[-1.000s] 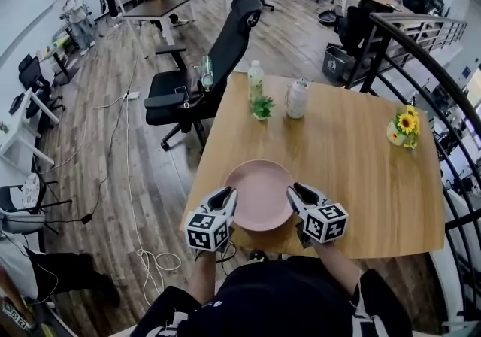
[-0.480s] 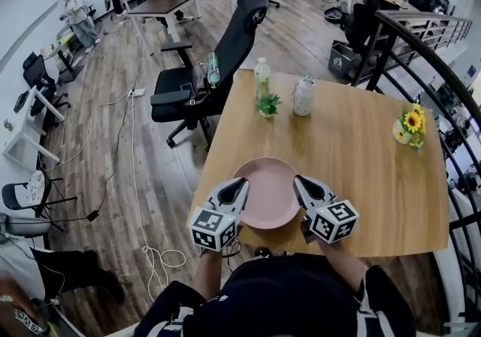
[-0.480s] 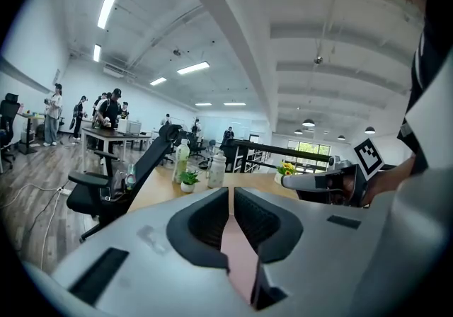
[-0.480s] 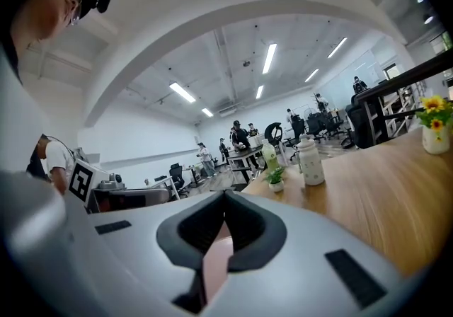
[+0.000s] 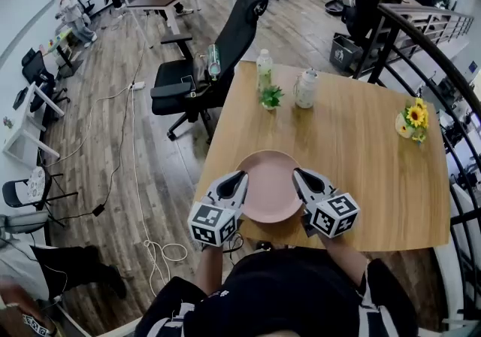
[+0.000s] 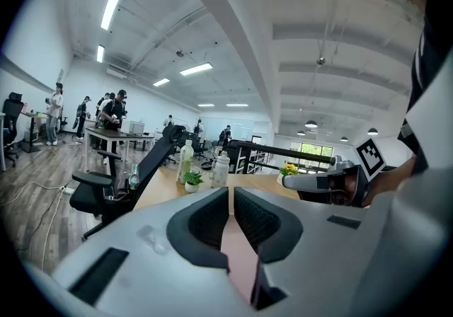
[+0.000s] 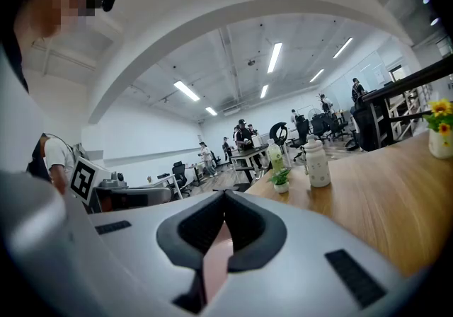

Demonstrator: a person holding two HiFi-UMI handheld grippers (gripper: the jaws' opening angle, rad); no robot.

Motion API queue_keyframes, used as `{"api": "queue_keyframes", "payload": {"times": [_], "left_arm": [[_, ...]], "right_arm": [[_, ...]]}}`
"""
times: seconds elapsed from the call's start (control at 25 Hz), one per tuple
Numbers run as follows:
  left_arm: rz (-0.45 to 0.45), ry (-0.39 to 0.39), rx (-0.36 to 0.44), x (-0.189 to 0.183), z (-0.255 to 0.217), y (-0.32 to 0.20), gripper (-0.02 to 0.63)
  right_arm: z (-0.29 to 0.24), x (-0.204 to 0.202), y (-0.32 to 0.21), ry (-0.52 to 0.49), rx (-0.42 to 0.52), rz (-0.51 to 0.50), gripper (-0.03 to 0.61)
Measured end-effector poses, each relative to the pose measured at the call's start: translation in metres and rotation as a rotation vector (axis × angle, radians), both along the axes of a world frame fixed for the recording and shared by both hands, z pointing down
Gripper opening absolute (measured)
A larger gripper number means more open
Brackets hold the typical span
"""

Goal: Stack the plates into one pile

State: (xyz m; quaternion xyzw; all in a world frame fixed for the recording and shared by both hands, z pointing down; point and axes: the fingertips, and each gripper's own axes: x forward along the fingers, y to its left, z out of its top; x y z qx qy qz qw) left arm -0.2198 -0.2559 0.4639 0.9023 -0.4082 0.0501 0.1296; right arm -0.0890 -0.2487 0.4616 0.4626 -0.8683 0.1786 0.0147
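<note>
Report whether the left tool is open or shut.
Shut on the pink plate: the left tool has just been closing, pads pinching its rim.

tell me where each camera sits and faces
Head view: on the person's head, facing down at the round pink plate; left gripper, right gripper, arms show.
Left gripper view: on the left gripper, along its jaws, just closed onto the plate's rim; right gripper shows.
Right gripper view: on the right gripper, along its jaws; left gripper shows.
All share the plate.
</note>
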Motion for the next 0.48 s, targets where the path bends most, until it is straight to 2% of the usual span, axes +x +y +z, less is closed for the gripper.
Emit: {"api": "queue_keyframes", "payload": {"times": [0.48], "left_arm": [[-0.010,0.012,0.005,-0.0060,-0.0003,0.0048,0.032]], "right_arm": [[-0.0041,-0.0031,0.0053,0.002,0.004,0.001,0.002]]}}
